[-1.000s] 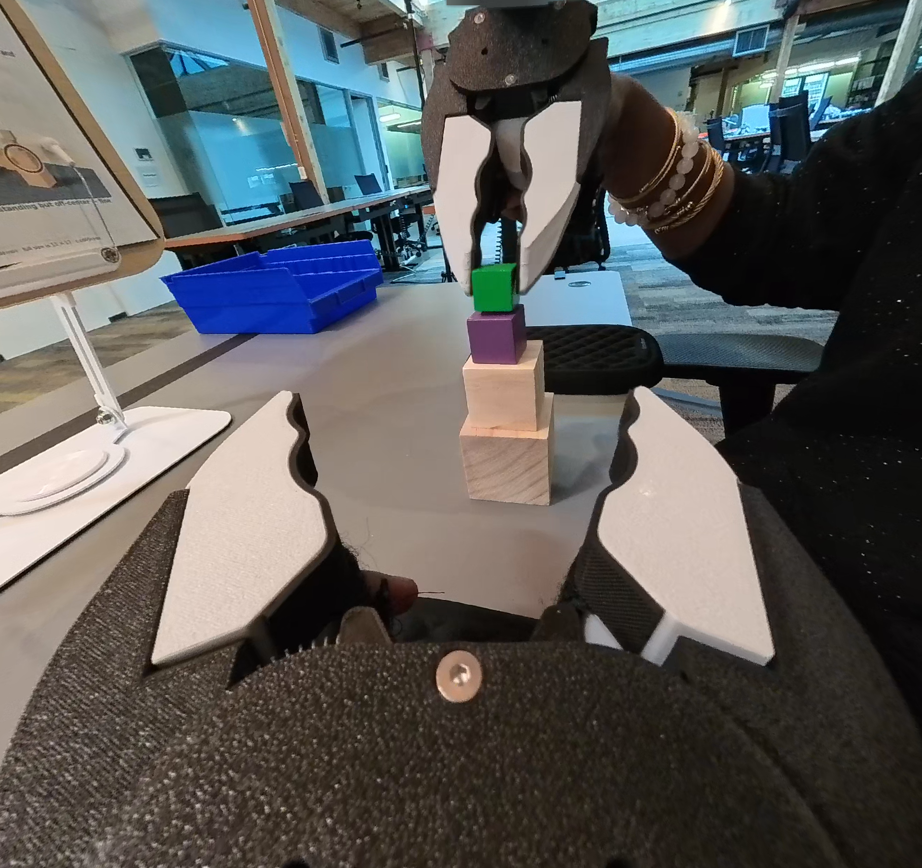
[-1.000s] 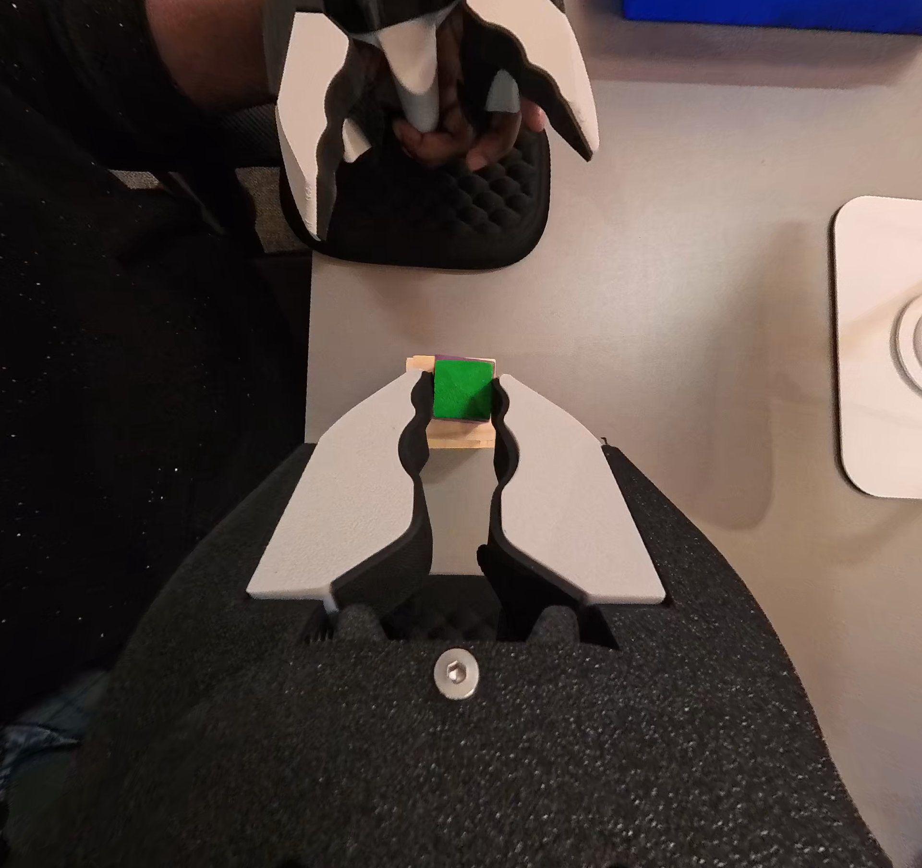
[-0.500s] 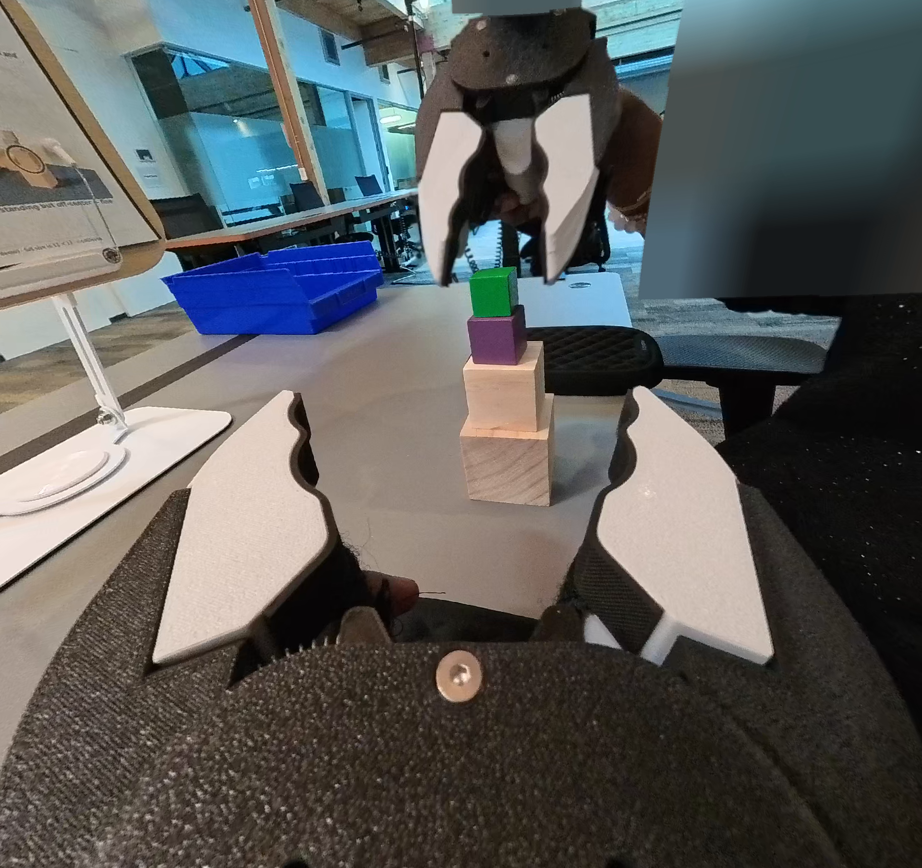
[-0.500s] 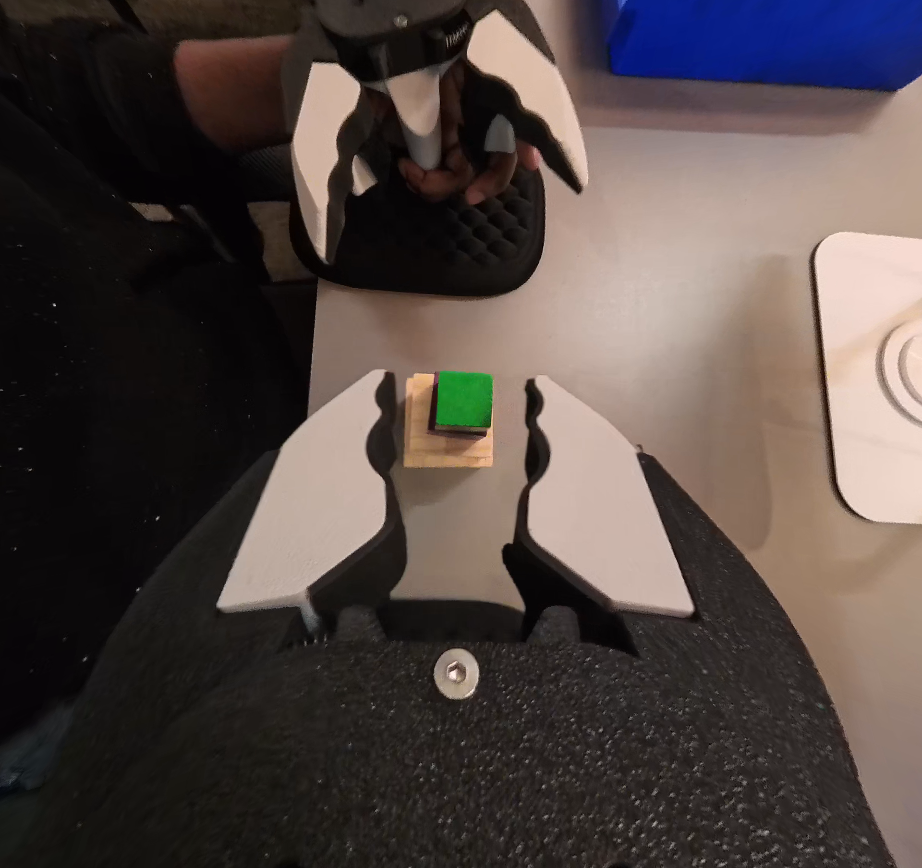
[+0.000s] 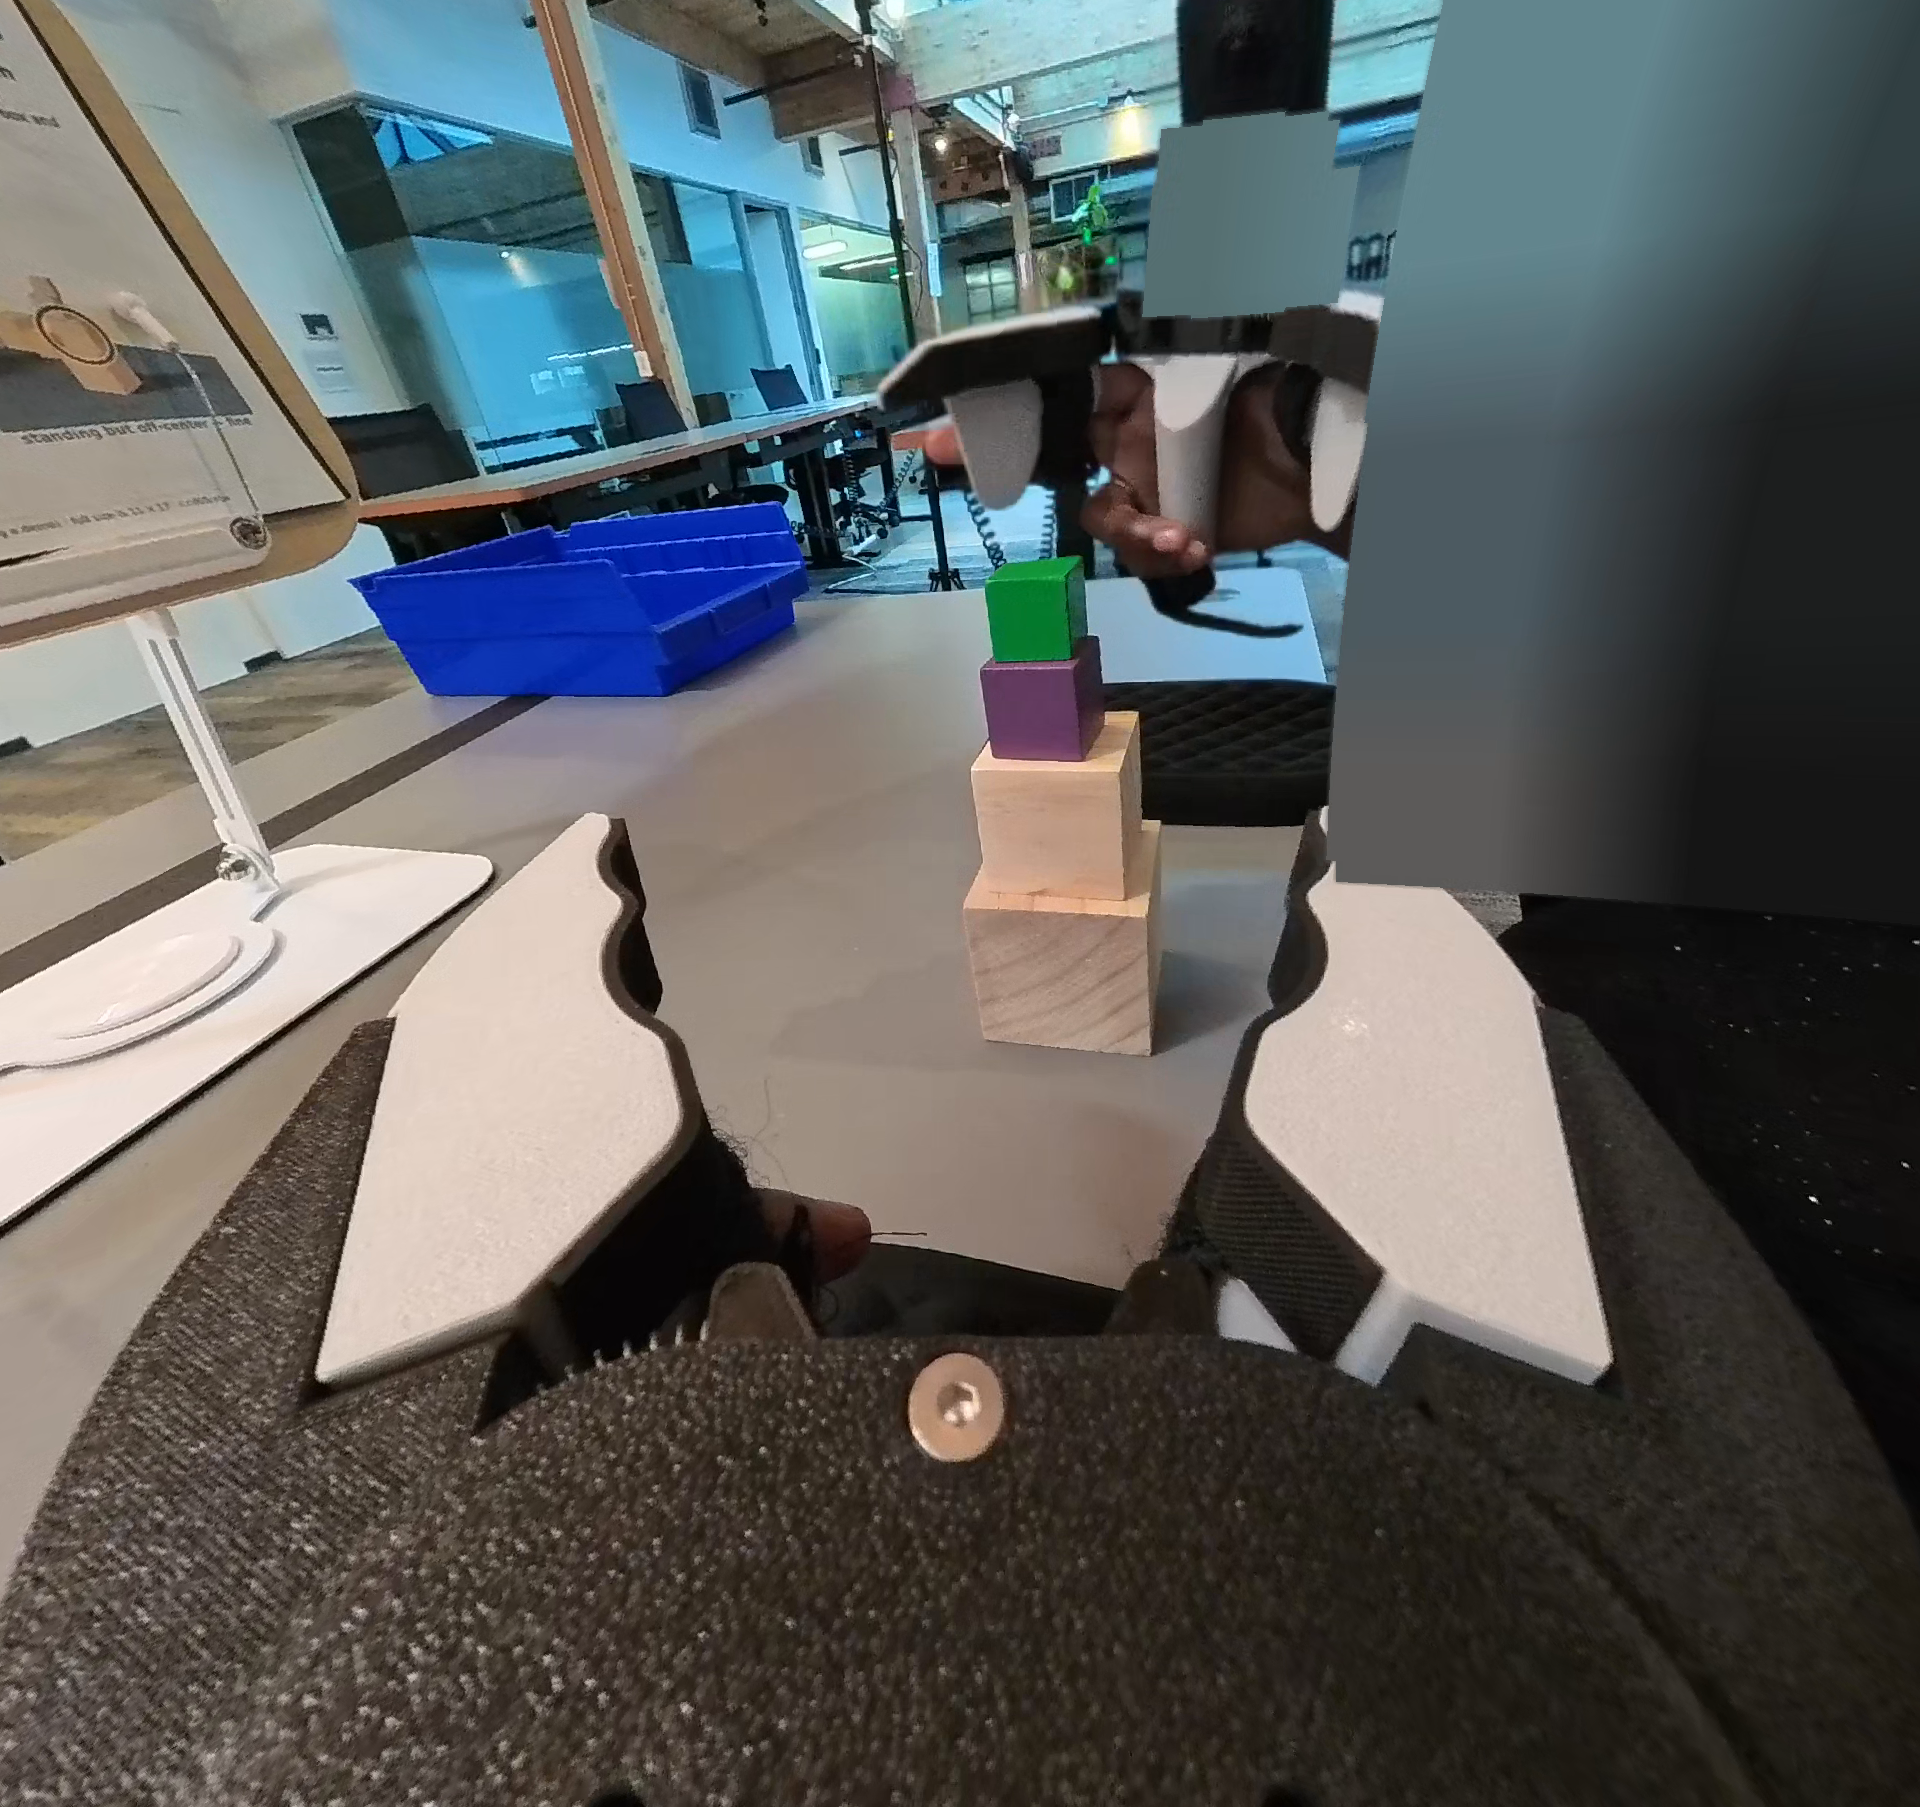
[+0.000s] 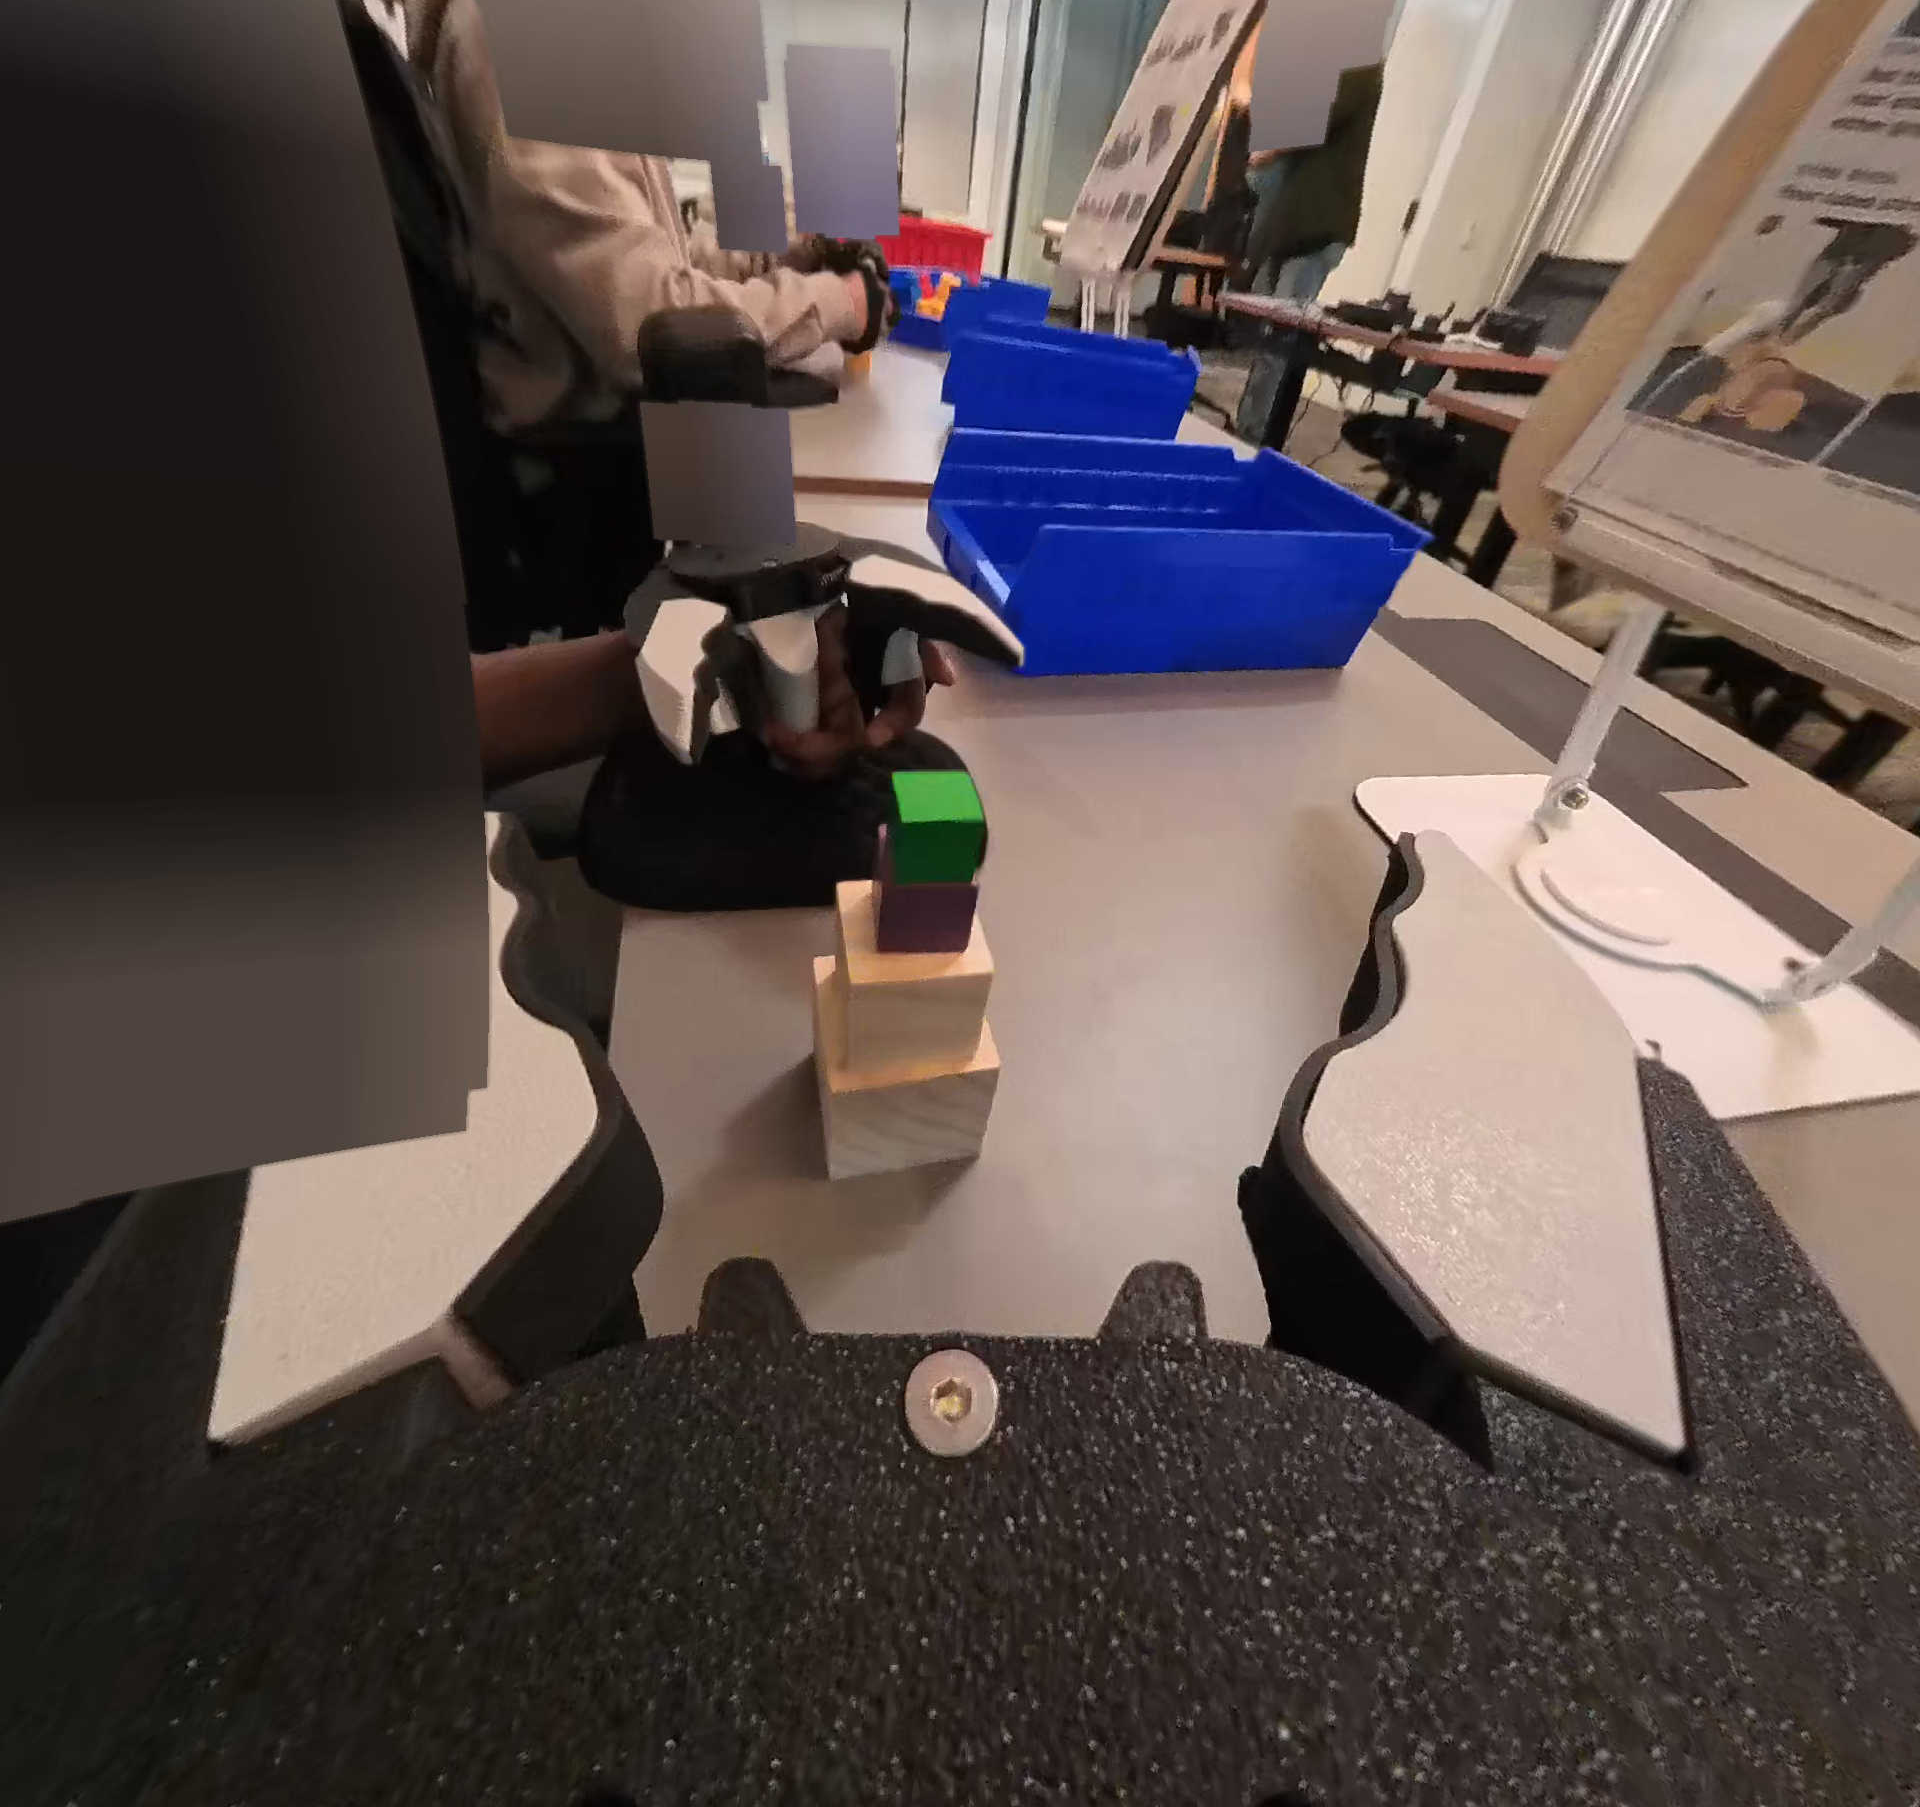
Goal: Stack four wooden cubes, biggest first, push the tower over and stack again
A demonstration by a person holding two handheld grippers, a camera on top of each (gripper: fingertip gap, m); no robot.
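Clearance advised: both hand-held grippers, left (image 5: 961, 926) and right (image 6: 956, 947), gape wide and empty, block tower (image 5: 1060, 822) standing untouched just ahead on the tabletop (image 5: 810, 822).

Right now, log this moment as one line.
left gripper open, empty | right gripper open, empty | green cube tops purple cube, two wooden blocks

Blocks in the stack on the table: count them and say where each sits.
4. A large wooden block stands on the grey table; a smaller wooden block sits on it, then a purple block, then a green block on top. None appears hidden.
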